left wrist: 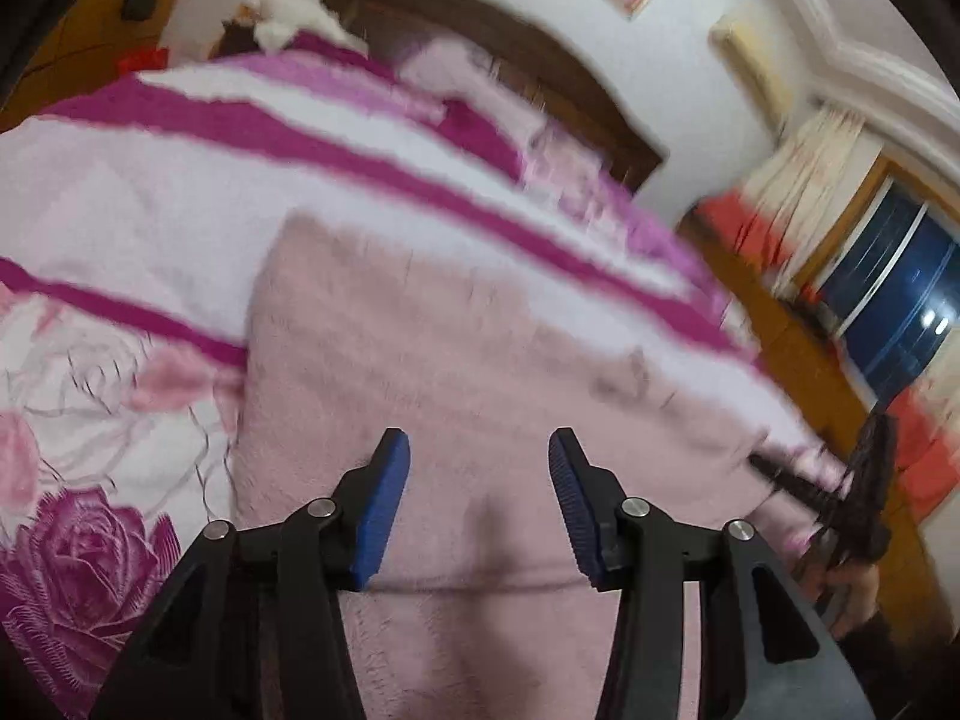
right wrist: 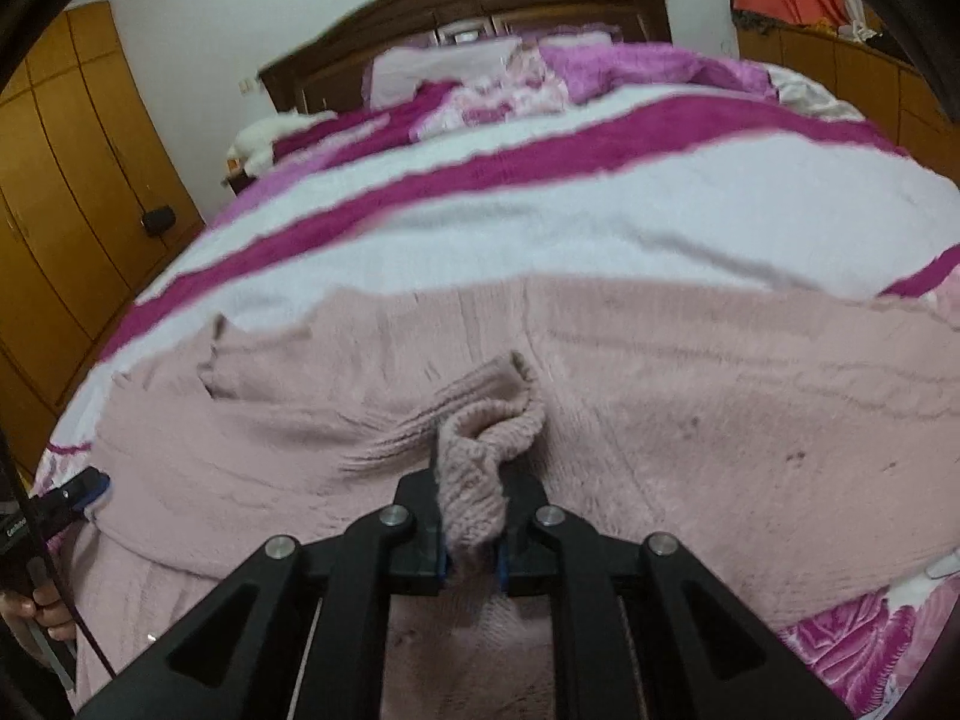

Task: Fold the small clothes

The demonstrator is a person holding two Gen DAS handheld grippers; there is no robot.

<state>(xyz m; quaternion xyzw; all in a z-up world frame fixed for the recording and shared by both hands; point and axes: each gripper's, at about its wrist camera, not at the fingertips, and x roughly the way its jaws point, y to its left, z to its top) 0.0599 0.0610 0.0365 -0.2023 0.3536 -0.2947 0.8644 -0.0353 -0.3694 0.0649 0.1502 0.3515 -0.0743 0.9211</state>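
Observation:
A pale pink fuzzy sweater (left wrist: pixel 456 336) lies spread flat on the bed. My left gripper (left wrist: pixel 479 468) is open and empty, hovering just above the sweater near its front edge. My right gripper (right wrist: pixel 471 468) is shut on a ribbed sleeve cuff (right wrist: pixel 480 450) of the sweater (right wrist: pixel 690 396), with the cuff bunched up between the jaws over the sweater's middle. The right gripper also shows blurred at the right edge of the left wrist view (left wrist: pixel 840 492). The left gripper's blue pad shows at the left edge of the right wrist view (right wrist: pixel 90 489).
The sweater lies on a white and magenta striped bedspread (right wrist: pixel 540 198) with rose prints (left wrist: pixel 90 552). Pillows (right wrist: pixel 444 66) and a brown headboard (right wrist: pixel 480 0) are at the far end. Wooden wardrobes (right wrist: pixel 66 168) stand left, a window (left wrist: pixel 894 300) right.

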